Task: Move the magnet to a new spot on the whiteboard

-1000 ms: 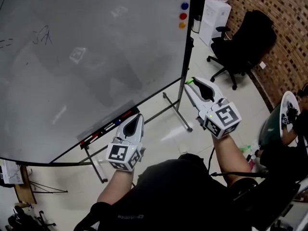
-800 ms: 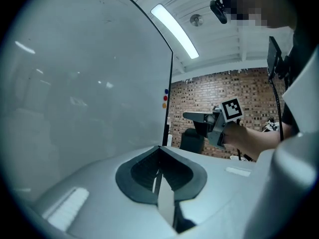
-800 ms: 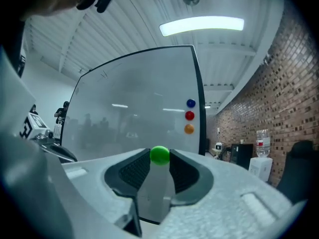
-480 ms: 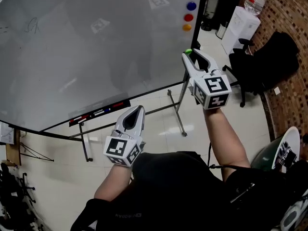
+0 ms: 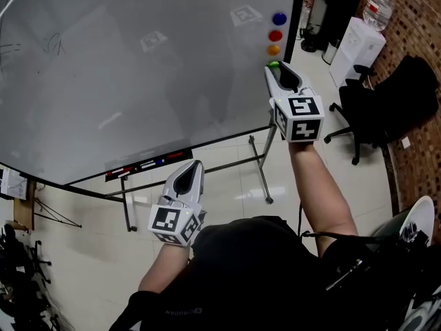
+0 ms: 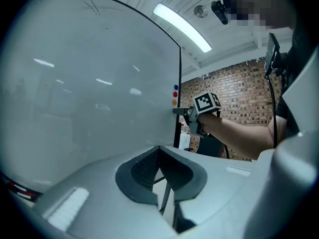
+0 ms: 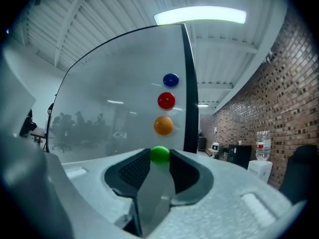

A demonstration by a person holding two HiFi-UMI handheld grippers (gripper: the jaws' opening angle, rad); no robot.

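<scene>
- Our right gripper [image 5: 275,66] is clenched on the green magnet [image 7: 160,155]. The ball sits right at the jaw tips, a pad on either side of it, so that its front face stays free to meet the board.
- We hold that gripper about level and aimed at the whiteboard [image 5: 138,67], in the upper right of the head view. In our judgement this lines the magnet up for planting.
- In the right gripper view the green magnet sits just below the orange magnet [image 7: 163,125]. The red magnet [image 7: 166,101] and the blue magnet [image 7: 171,80] stack above that, by the board's dark right edge. We cannot tell whether the green one touches the board yet.
- Our left gripper [image 5: 196,164] hangs low in the lower centre of the head view, well apart from the board. Its jaws are closed tip to tip on nothing, and it looks parked out of the way.
- A second ago the right gripper was lower, at mid-right of the head view, beside the board's lower corner. It has since come up to just under the coloured column.
- The green magnet was already in those jaws then, and the left gripper has barely shifted.
</scene>
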